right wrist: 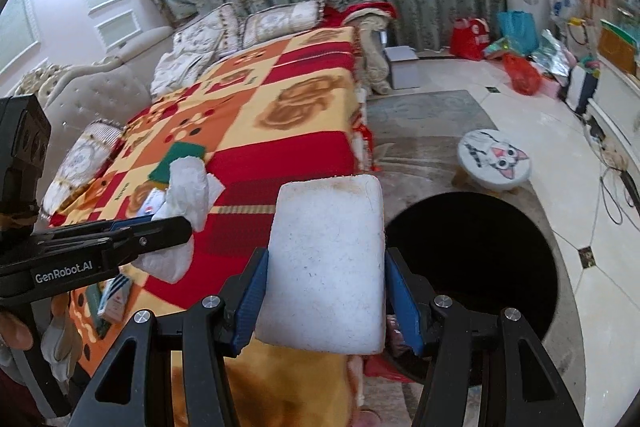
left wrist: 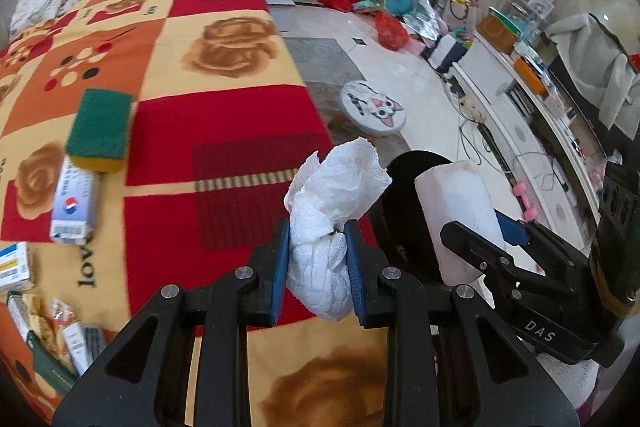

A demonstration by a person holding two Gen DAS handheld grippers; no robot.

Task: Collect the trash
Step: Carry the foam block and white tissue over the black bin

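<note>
**Onlooker 1:** 2 grippers, 2 loads. The left gripper (left wrist: 318,267) is clamped on a crumpled white tissue (left wrist: 336,195), which sticks up between its blue pads. The right gripper (right wrist: 324,291) is clamped on a white foam block (right wrist: 326,263), pads pressed to both its sides.

**Onlooker 2:** And the bin?

**Onlooker 1:** The black bin (right wrist: 480,267) sits on the floor, its mouth just ahead and right of the right gripper's fingers, past the edge of the patterned blanket (right wrist: 280,131). This looks like the carry step: both pieces are lifted but not yet dropped.

**Onlooker 2:** So what next?

**Onlooker 1:** I'd say each load must come squarely over that dark opening before the jaws part. The tissue is the farther one. A green sponge (left wrist: 100,129) and small boxes (left wrist: 74,203) lie on the blanket left of the left gripper.
</note>
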